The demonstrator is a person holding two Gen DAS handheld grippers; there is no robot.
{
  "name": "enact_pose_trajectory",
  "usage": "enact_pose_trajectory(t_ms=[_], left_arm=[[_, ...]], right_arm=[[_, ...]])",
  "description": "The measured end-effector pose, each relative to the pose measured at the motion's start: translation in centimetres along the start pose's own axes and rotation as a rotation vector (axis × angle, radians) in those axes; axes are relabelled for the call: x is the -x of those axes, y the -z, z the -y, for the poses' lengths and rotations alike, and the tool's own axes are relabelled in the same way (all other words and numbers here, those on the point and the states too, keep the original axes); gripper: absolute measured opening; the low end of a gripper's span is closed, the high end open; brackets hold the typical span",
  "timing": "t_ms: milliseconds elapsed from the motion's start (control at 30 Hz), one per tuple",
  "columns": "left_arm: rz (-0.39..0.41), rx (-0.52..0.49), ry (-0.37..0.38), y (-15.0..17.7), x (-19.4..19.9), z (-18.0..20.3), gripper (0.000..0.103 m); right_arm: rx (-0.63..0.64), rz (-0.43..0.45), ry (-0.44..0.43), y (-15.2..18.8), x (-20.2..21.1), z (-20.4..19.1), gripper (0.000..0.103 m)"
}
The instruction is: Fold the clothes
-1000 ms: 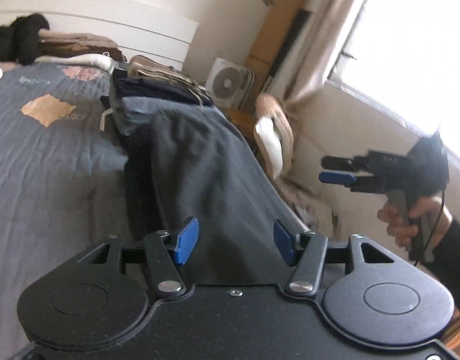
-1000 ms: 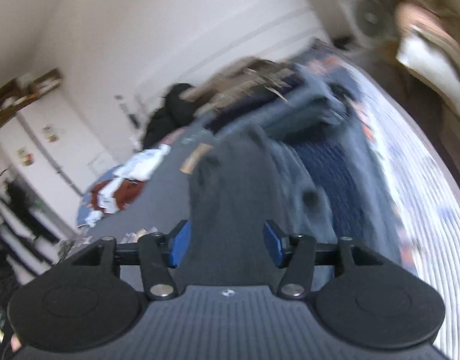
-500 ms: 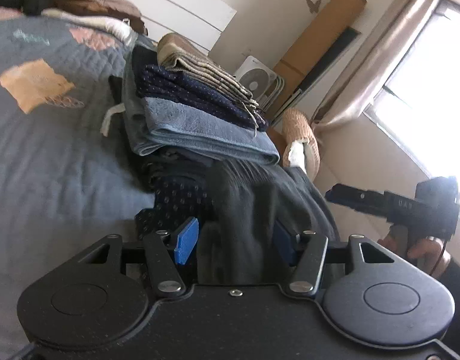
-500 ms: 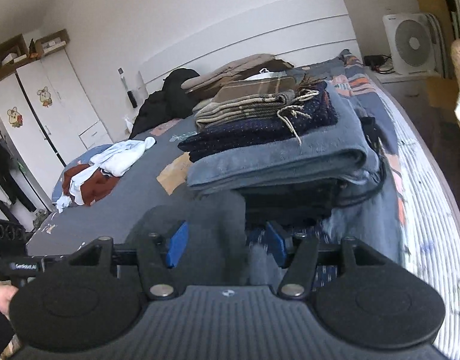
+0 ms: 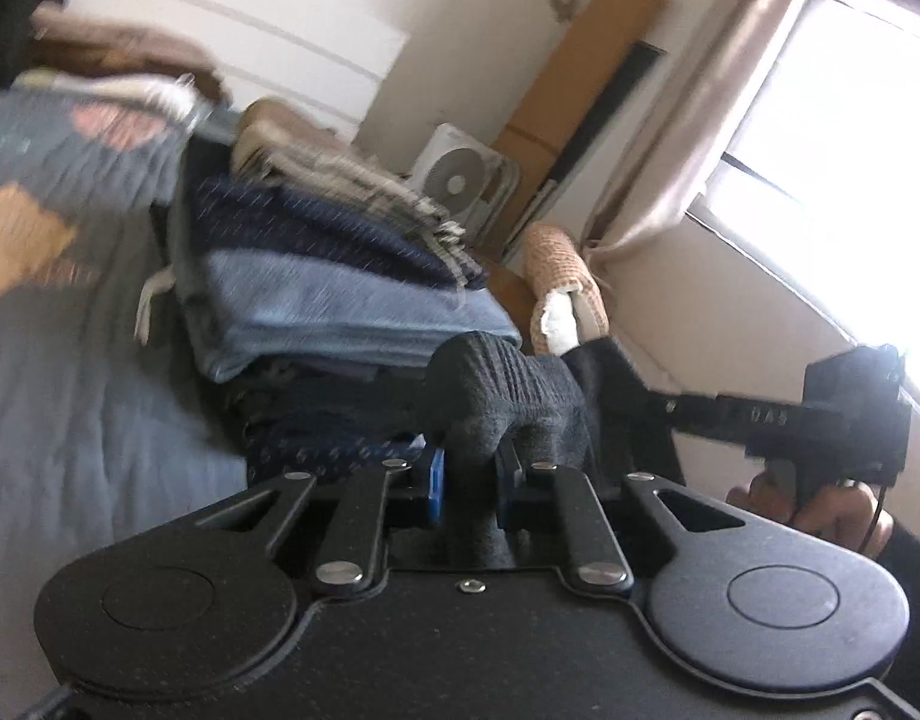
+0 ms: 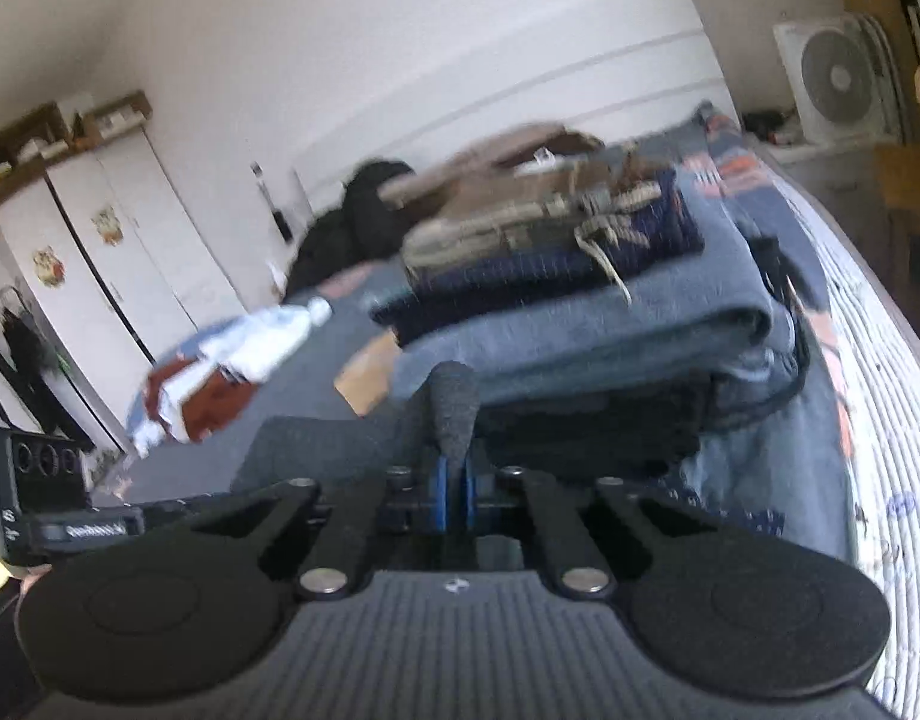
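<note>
My left gripper is clamped on a dark grey ribbed knit garment — a thick fold of it bulges up between the blue pads, which are drawn close together around the cloth. My right gripper pinches the same dark grey knit, its blue pads almost touching with only a thin ridge of fabric standing up between them.

The garment sits at the near edge of the grey quilted bedspread, just in front of a stack of folded clothes: a light blue towel-like piece at the bottom, a navy speckled one above it, and a beige fringed one on top. In the right wrist view the stack rises directly behind the pinched fabric.

From the left camera I can see my right hand wrapped around the black handle of the other gripper, over by the bright window. A white box fan stands by the far wall, next to a tall brown cardboard roll. On the far side of the bed lies a crumpled white and rust-red heap of clothing — blurred, so I cannot tell its pieces apart.
</note>
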State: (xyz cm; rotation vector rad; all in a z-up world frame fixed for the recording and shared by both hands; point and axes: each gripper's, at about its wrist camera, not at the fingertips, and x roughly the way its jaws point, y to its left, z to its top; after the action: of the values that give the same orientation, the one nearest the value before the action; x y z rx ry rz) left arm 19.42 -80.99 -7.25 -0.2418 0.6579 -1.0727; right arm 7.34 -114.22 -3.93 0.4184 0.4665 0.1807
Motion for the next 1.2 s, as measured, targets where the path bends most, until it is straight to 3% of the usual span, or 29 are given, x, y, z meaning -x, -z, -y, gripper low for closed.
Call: enact_pose_trajectory(t_ms=[100,167,200,233,300,367,467,533,600,733,900,1100,1167,1200], left_arm=[[0.008,-0.05,0.007,-1.3,-0.4,1.5,0.015],[-0.014,-0.086,-0.035,-1.5,-1.7,1.9,0.019],[-0.032,-0.105,-0.079,-1.4,-2.5,1.9,0.024],[-0.054,-0.113,-0.141,-1.2,-3.4,1.6,0.038],[-0.088,-0.098,-0.23,-0.5,-4.3,0.7,0.056],[-0.069,-0.059,-0.25,0.0,-3.4,-0.1,0.06],[-0.007,-0.023,-0.226,0.4,0.0,-0.2,0.06],[0.016,0.011,-0.154,0.9,2.3,0.7,0.06],[0.013,0.045,-0.056,2.0,4.0,2.2,0.06],[-0.053,0.031,0.038,6.9,6.8,5.4,0.061],[-0.152,0.053,-0.021,13.1,8.6,5.5,0.059],[-0.178,0.102,-0.056,14.2,7.4,4.8,0.056],[-0.186,0.101,-0.067,14.3,7.0,4.6,0.04],[-0.19,0.101,-0.073,14.3,6.8,4.5,0.023]], right_arm=[[-0.005,0.019,-0.009,-0.3,0.2,0.0,0.005],[-0.009,0.032,-0.016,-0.5,0.4,0.0,0.005],[-0.008,0.014,0.008,-0.4,-0.3,0.5,0.006],[-0.006,-0.005,0.031,-0.3,-0.9,0.9,0.008],[0.024,-0.065,0.091,0.7,-2.7,1.6,0.015],[0.02,-0.118,0.152,1.8,-4.0,2.3,0.021],[-0.077,-0.04,0.14,2.0,-1.9,3.0,0.028],[-0.103,0.011,0.112,1.9,0.7,2.6,0.036],[-0.086,0.019,0.053,2.4,3.6,0.6,0.04],[-0.033,-0.043,-0.091,6.8,8.3,-4.7,0.042],[-0.006,-0.171,-0.155,14.8,12.9,-10.2,0.044],[-0.03,-0.233,-0.214,21.7,15.7,-14.8,0.045],[-0.017,-0.252,-0.197,22.7,15.7,-15.4,0.045],[-0.014,-0.258,-0.187,23.1,15.7,-15.7,0.045]])
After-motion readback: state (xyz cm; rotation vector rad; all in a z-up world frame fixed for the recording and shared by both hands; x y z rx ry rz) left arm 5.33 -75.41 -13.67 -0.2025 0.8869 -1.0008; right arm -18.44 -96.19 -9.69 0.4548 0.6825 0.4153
